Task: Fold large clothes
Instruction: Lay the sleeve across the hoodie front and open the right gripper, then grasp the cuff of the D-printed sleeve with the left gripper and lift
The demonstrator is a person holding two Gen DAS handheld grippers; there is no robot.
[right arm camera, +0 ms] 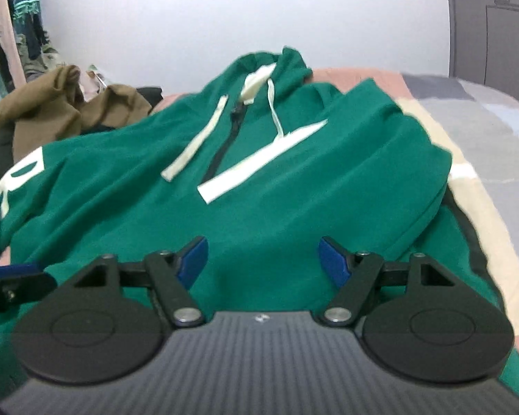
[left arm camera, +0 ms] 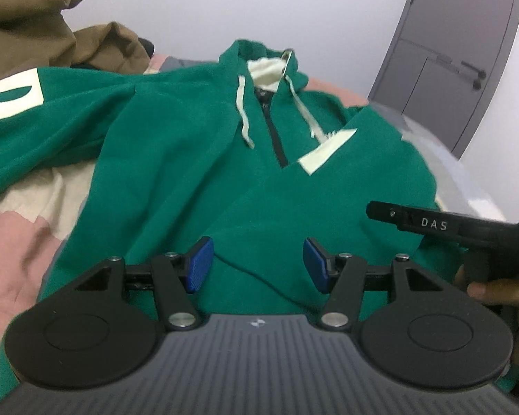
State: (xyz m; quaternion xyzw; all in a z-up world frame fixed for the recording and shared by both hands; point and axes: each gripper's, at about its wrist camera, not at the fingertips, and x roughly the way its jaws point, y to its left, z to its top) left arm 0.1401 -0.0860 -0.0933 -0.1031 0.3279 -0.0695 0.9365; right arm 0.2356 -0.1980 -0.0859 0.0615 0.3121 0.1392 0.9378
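A green hoodie lies face up on the bed, hood at the far end, with white drawstrings and a short dark zipper. One sleeve with a white stripe is folded across the chest. The other sleeve, with a white letter, spreads out to the left. My left gripper hovers over the hem, open, its blue pads apart with only cloth beneath. My right gripper is also open above the hoodie's lower part, gripping nothing. The right tool's black side bar and a hand show at the right.
A heap of brown clothing lies at the bed's far left. The bed cover has pink, cream and grey patches and drops off at the right. A grey door stands behind, and clothes hang at the far left.
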